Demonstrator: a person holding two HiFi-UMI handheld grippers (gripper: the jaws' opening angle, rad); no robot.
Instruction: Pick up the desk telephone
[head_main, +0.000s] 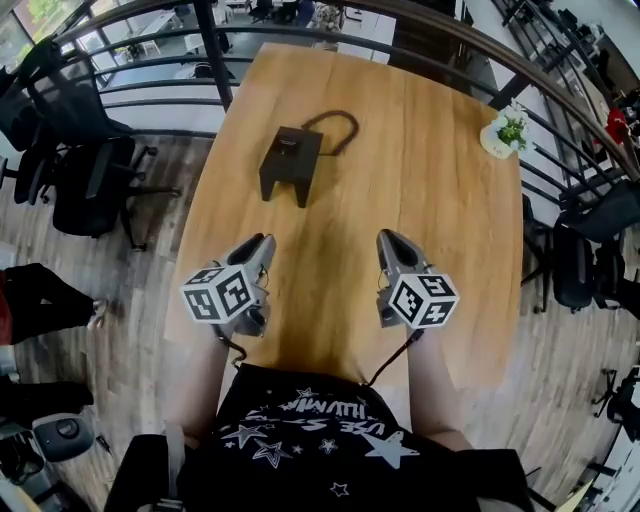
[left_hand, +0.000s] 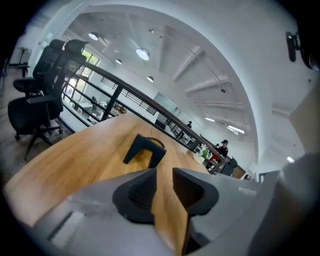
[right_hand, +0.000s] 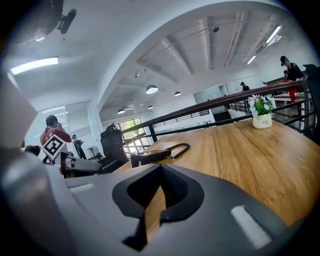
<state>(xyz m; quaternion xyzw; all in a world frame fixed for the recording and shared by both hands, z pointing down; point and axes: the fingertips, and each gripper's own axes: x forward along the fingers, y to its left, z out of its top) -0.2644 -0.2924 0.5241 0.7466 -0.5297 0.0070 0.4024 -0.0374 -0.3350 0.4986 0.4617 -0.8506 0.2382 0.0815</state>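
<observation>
Jaws first: the left gripper (left_hand: 164, 175) stands open only to a narrow slit with nothing in it but bare wood showing through, and the right gripper (right_hand: 160, 170) has its tips together, empty.

Both grippers hover on the near side of the desk telephone (head_main: 291, 163), well apart from it, the left one roughly in line with it and the right one off to its right. The phone sits on the table (head_main: 420, 200) as a dark wedge with a hollow under its near edge. Its cord (head_main: 335, 125) loops out from the phone's far side and lies on the wood. A small potted plant (head_main: 505, 135) stands far to the phone's right, out of the way.

The step in hand looks like the approach. To do it well, the left jaws likely need to spread much wider before they reach the phone, since the present slit looks too narrow for the body. A grip across the phone's two side walls seems safest. The cord behind the phone may drag, so a slow, straight lift is probably wise.
</observation>
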